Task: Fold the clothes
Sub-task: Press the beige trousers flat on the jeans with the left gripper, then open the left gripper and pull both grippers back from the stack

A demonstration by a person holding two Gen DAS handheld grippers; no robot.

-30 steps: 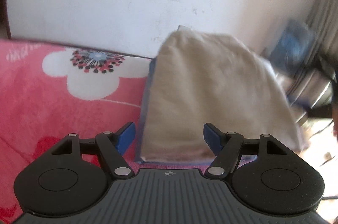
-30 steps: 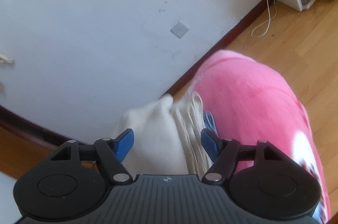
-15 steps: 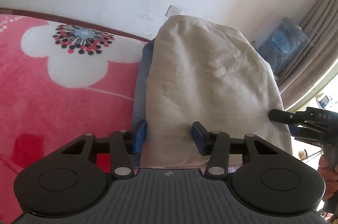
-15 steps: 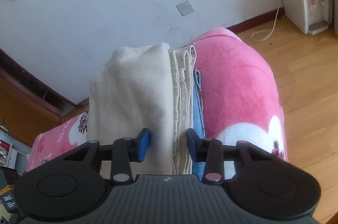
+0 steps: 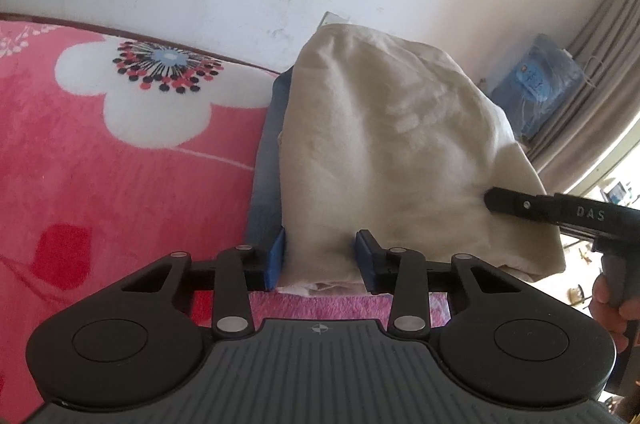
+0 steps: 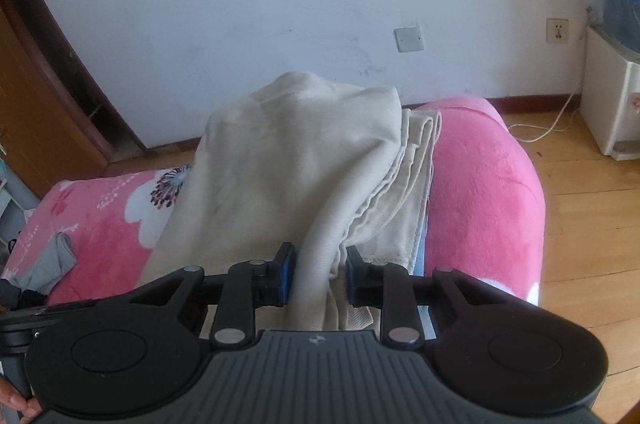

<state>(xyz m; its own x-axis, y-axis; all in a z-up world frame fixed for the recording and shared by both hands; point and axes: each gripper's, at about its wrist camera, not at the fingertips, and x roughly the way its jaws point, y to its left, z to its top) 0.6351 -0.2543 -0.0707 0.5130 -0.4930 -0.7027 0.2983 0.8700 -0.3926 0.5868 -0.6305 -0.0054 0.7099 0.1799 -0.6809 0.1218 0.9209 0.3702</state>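
A folded cream garment [image 5: 392, 144] lies on top of a blue garment [image 5: 268, 160] on a pink flowered blanket [image 5: 120, 184]. My left gripper [image 5: 320, 258] is at the cream garment's near edge, its jaws closing with the cloth filling the gap and both pads against it. In the right wrist view the cream garment [image 6: 280, 164] shows stacked layers. My right gripper [image 6: 318, 280] is closing on a rolled fold at the near corner, which is bunched between the pads. The right gripper's black finger [image 5: 516, 202] also shows at the cloth's right side.
The blanket [image 6: 480, 184] covers a rounded surface that drops to wooden floor [image 6: 580, 224] on the right. A grey cloth [image 6: 52, 264] lies on the blanket at left. A water dispenser [image 6: 612, 96] stands by the wall, and a curtain [image 5: 600, 64] hangs at right.
Both grippers' jaws have narrowed from wide apart until their pads meet the cream garment. The right gripper has rolled to level and come in along the garment's corner.
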